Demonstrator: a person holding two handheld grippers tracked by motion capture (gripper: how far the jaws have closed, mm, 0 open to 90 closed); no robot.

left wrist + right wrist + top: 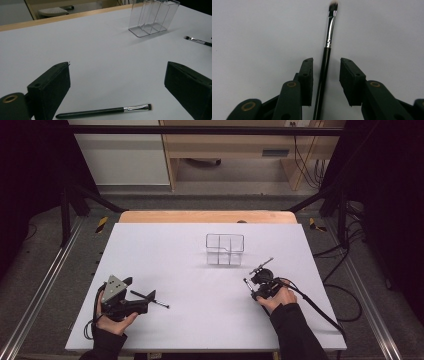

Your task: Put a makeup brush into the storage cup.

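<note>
The right tongs (325, 72) are standing partly spread astride a black-handled brush (325, 70) lying on the white tabletop (175, 255), not pinching it. The left tongs (117, 85) are gaping wide over a second brush (105, 111), near the clear organizer (225, 249).

Two slim black makeup brushes (325, 57) (105, 111) with silver ferrules, flat on the white table, well apart.

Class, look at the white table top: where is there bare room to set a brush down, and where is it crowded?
Bare: the wide patch left of the clear organizer, out to the table's left edge, and the middle between both grippers. Crowded: around the right gripper, whose open jaws straddle a brush, and by the left gripper, where another brush lies.
</note>
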